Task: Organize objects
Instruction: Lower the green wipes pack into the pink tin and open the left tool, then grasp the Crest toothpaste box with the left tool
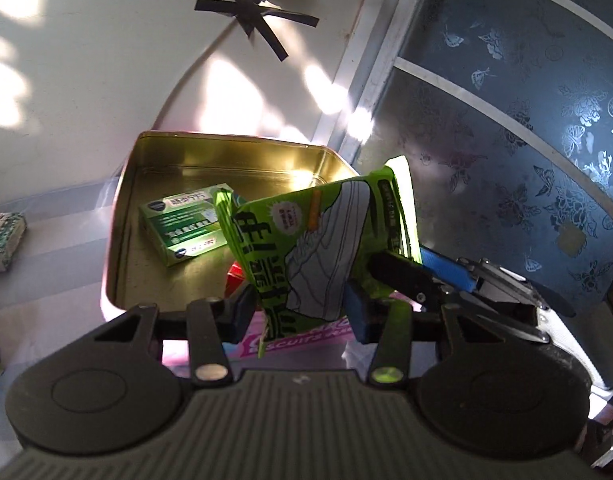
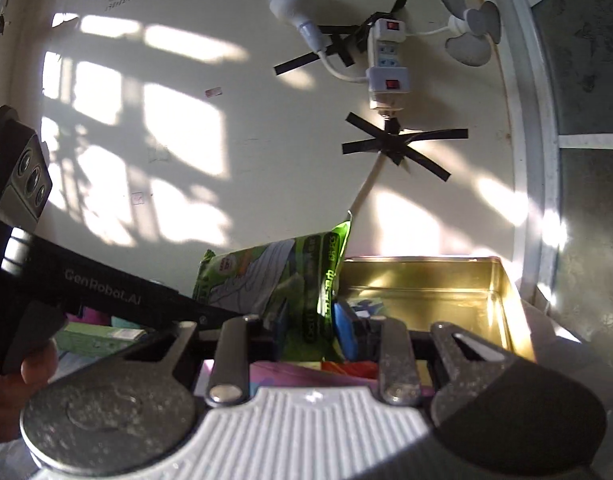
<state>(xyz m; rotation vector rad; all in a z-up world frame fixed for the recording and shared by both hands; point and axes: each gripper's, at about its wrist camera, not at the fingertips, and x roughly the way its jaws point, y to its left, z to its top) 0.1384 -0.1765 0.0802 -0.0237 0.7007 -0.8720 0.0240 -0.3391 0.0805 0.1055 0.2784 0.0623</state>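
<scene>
A bright green packet (image 1: 318, 236) printed with a white sneaker hangs tilted above the near edge of an open gold tin (image 1: 234, 140). My left gripper (image 1: 302, 312) is shut on the packet's lower part. My right gripper (image 1: 414, 264) comes in from the right and pinches the packet's right edge with its blue pads. In the right wrist view the packet (image 2: 282, 272) stands between that gripper's (image 2: 312, 324) shut fingers. There my left gripper (image 2: 234, 316) reaches it from the left, held by a hand (image 2: 18, 376). Inside the tin lies a green and white box (image 1: 186, 228).
A pink biscuit pack (image 1: 306, 340) and a red item (image 1: 236, 280) lie under the packet. A small wrapped pack (image 1: 4, 240) sits at the far left. The wall behind carries a taped power strip (image 2: 386, 64), a bulb (image 2: 290, 0) and a small fan (image 2: 470, 36). A blue patterned window (image 1: 526, 160) stands on the right.
</scene>
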